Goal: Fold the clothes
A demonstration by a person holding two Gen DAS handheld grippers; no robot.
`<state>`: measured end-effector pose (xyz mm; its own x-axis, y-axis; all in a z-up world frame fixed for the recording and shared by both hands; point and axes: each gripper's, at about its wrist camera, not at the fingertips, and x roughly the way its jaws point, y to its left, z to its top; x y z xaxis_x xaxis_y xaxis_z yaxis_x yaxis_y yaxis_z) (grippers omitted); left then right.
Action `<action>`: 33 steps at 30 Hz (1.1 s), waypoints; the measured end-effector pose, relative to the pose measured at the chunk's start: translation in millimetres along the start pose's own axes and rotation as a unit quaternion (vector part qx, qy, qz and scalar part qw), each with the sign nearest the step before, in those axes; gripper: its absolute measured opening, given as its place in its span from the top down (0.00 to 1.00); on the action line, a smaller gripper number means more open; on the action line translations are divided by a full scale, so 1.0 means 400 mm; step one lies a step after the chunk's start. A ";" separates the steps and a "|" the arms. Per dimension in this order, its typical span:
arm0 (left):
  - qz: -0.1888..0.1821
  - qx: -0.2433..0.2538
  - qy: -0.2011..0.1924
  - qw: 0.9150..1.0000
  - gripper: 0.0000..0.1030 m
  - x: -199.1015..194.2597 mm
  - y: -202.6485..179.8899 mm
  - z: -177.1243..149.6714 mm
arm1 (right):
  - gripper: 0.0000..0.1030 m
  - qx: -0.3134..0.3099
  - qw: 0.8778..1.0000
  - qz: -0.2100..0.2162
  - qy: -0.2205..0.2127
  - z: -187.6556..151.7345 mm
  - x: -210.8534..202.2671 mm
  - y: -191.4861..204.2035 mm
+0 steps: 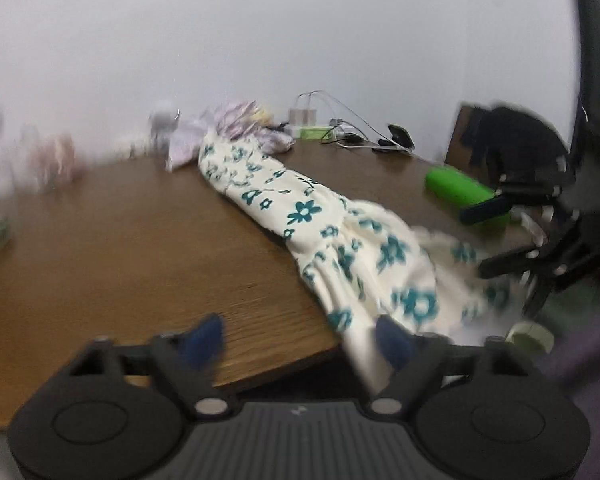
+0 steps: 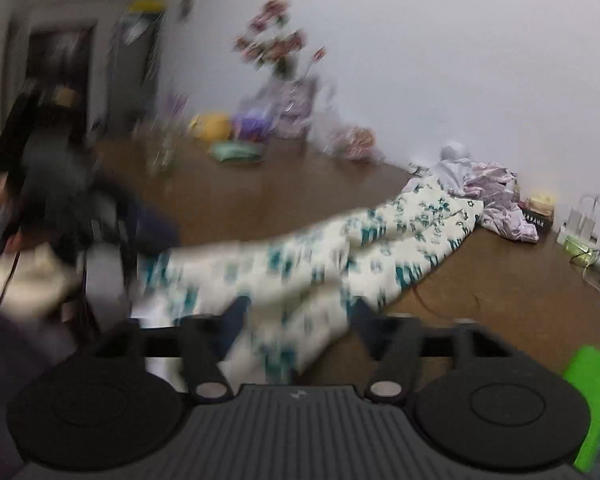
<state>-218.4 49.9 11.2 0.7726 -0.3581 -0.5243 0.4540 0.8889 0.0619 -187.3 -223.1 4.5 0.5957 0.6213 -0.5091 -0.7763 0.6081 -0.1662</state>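
A cream garment with teal flowers (image 1: 300,208) lies in a long band across the brown table (image 1: 120,240), its near end hanging over the front edge. It also shows in the right wrist view (image 2: 400,240). My left gripper (image 1: 300,338) is open at the table's front edge, its right finger against the hanging cloth. My right gripper (image 2: 296,316) is open, with the garment's near end lying between its fingers. The right gripper also shows in the left wrist view (image 1: 512,240), at the garment's right side. Both views are blurred.
A heap of pale lilac clothes (image 1: 236,128) lies at the table's far end. A green box (image 1: 464,192) lies at the right. Chargers and cables (image 1: 340,132) sit at the back. Flowers (image 2: 276,44) and small items (image 2: 236,148) stand at the far left.
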 end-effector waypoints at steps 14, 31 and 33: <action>-0.105 0.173 -0.056 0.978 0.30 0.040 -0.103 -0.060 | 0.60 -0.169 0.985 -0.030 -0.018 -0.076 0.009 0.119; -0.064 0.302 -0.079 0.948 0.72 0.048 -0.131 -0.092 | 0.45 -0.215 0.975 0.008 -0.050 -0.009 0.066 0.123; -0.077 0.294 -0.068 0.950 0.81 0.036 -0.115 -0.075 | 0.52 -0.204 0.978 0.023 -0.045 -0.006 0.071 0.116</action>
<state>-241.4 12.6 -24.5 0.7094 -0.5399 -0.4532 0.7046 0.5242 0.4783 -206.8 -178.6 -19.7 0.5589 0.6957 -0.4513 -0.8100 0.3416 -0.4766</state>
